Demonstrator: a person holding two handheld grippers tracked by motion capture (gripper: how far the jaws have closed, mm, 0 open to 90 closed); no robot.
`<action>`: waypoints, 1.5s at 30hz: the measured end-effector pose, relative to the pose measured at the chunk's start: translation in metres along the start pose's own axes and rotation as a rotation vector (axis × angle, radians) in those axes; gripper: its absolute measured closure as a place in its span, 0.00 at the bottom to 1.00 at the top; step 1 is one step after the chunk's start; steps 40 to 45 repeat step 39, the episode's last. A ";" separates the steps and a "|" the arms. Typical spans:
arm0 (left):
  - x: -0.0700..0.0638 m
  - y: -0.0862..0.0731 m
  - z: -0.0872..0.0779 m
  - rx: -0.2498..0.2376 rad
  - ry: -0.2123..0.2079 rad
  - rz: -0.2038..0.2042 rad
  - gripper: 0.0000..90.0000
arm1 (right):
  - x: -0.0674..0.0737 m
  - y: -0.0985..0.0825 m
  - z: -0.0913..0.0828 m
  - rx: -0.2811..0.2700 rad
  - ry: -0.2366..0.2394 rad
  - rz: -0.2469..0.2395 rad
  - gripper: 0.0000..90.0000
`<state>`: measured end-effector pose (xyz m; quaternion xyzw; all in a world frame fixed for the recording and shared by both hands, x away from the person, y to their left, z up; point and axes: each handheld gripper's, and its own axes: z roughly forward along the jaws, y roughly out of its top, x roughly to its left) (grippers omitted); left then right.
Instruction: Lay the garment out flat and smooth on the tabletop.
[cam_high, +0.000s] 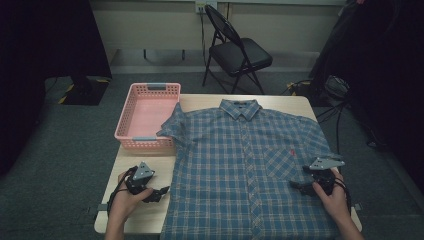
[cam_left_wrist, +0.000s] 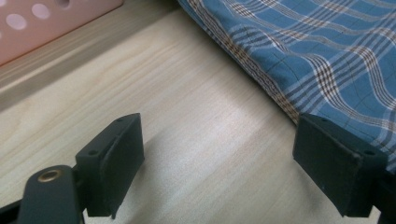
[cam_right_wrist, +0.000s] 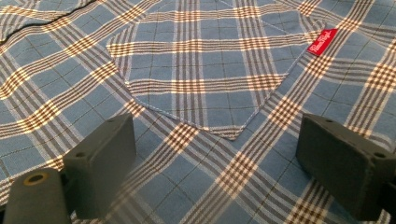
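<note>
A blue plaid shirt (cam_high: 250, 165) is lying flat and face up on the wooden bench (cam_high: 145, 162), collar pointing away from the person and hem reaching the near edge. Taking the shirt as the landmark: a pink basket (cam_high: 147, 116) is sitting just beyond its left sleeve, with the sleeve's end lying over the basket's near right corner, and a black folding chair (cam_high: 235, 50) is standing on the floor well past the collar.

The left tongs (cam_high: 161, 194) are resting in the person's left hand (cam_high: 127, 200) on bare bench just beside the shirt's left side seam. In the left gripper view the two black jaws are standing wide apart with nothing between them but wood; the right-hand jaw is sitting at the very edge of the plaid cloth (cam_left_wrist: 317, 51), while the basket's wall (cam_left_wrist: 42, 23) is showing in the far upper corner.

The right tongs (cam_high: 297, 184) are being held in the right hand (cam_high: 332, 197) over the shirt's front, near its chest pocket. In the right gripper view the jaws are spread wide and gripping nothing, hovering close over the fabric, with the pocket (cam_right_wrist: 205, 79) lying straight ahead between them and a small red label (cam_right_wrist: 322, 41) at the pocket's upper corner.
</note>
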<state>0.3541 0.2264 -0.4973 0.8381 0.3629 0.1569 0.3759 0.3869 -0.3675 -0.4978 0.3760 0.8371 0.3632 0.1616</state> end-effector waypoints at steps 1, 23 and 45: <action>0.000 0.000 0.000 0.004 -0.002 0.001 0.18 | 0.000 0.000 0.000 0.000 0.000 0.000 0.12; 0.002 -0.004 0.001 0.007 0.005 0.002 0.16 | 0.000 0.000 0.000 0.000 0.000 0.000 0.12; 0.002 -0.004 0.001 0.006 0.004 -0.002 0.16 | 0.000 0.000 0.000 0.000 0.000 0.000 0.12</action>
